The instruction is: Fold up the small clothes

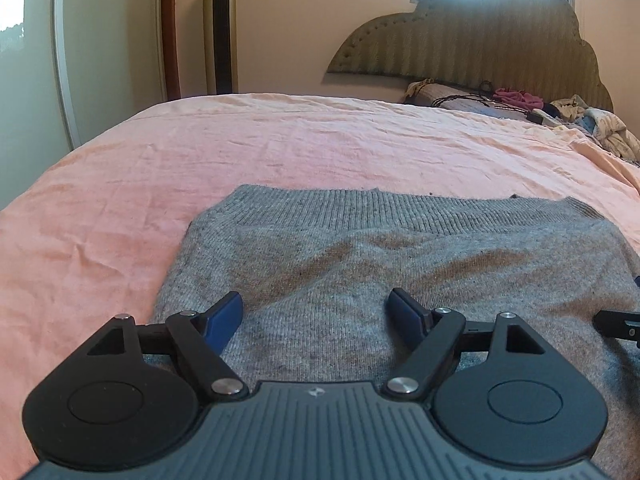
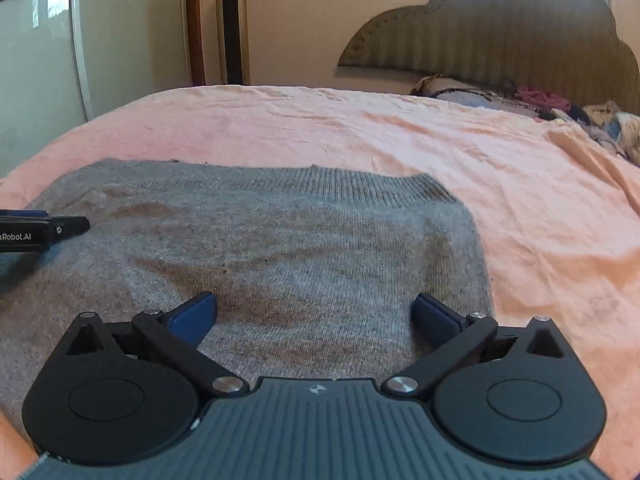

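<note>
1. At the far left stands a pale sliding door (image 1: 36,60) with flower decals; a gold tower fan (image 1: 220,28) rises beside it against the far wall.
2. The bed, under a pink sheet (image 1: 280,140), has wide bare room to the left of and beyond the garment; its left edge curves away near the door.
3. The left hand-held gripper (image 1: 316,312) hovers low over the garment's left half, its blue pads spread apart with only flat knit between them, clasping nothing.
4. A grey knitted sweater (image 1: 360,248) lies flat on the near part of the bed, its ribbed hem (image 1: 360,204) forming the far edge. Its long axis runs left to right; the body reaches back toward the grippers. Brownish patches mark the knit.
5. In the right wrist view, the side of the left gripper carries white lettering ending in "Robot.AI".
6. The right hand-held gripper (image 2: 316,312) stands released over the sweater's right half, near its right edge, jaws wide and empty.
7. To the right of the sweater, more open sheet runs to the bed's right side.
8. At the far right, a scalloped padded headboard (image 1: 480,40) backs a heap of mixed clothes (image 1: 560,112) and a pillow.
</note>
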